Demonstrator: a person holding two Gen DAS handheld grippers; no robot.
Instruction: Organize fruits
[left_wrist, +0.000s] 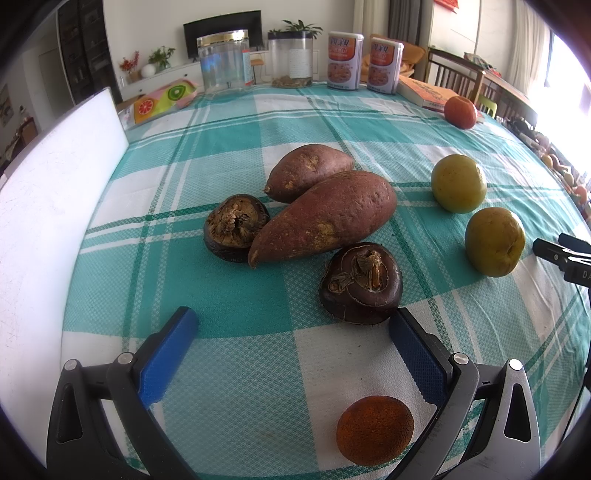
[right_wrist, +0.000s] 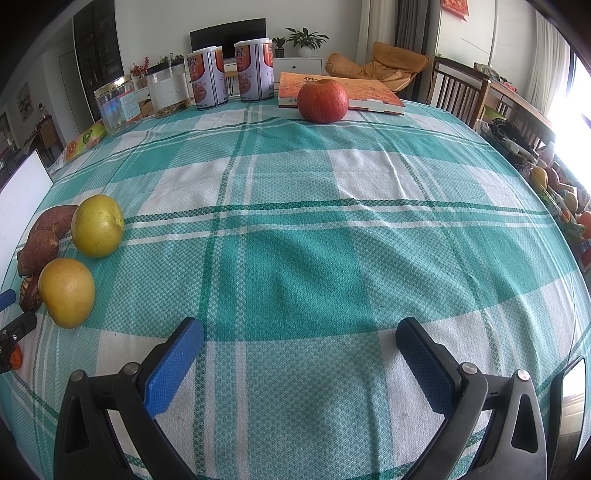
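In the left wrist view my left gripper (left_wrist: 291, 325) is open low over the checked cloth. A small orange fruit (left_wrist: 373, 429) lies between its fingers, near the right one. Just ahead sit two dark water chestnuts (left_wrist: 361, 283) (left_wrist: 236, 232) and two sweet potatoes (left_wrist: 325, 218) (left_wrist: 308, 170). Two yellow-green fruits (left_wrist: 458, 183) (left_wrist: 494, 240) lie to the right, and a red apple (left_wrist: 460, 112) far back. My right gripper (right_wrist: 299, 338) is open over bare cloth. It sees the yellow fruits (right_wrist: 97, 225) (right_wrist: 66, 291) at left and the apple (right_wrist: 322, 100) ahead.
A white board (left_wrist: 55, 206) stands at the table's left edge. At the back stand two clear jars (left_wrist: 224, 64) (left_wrist: 290, 59), two tins (left_wrist: 345, 61) (left_wrist: 384, 64) and an orange book (right_wrist: 351, 92). Wooden chairs (right_wrist: 458, 88) stand at the back right.
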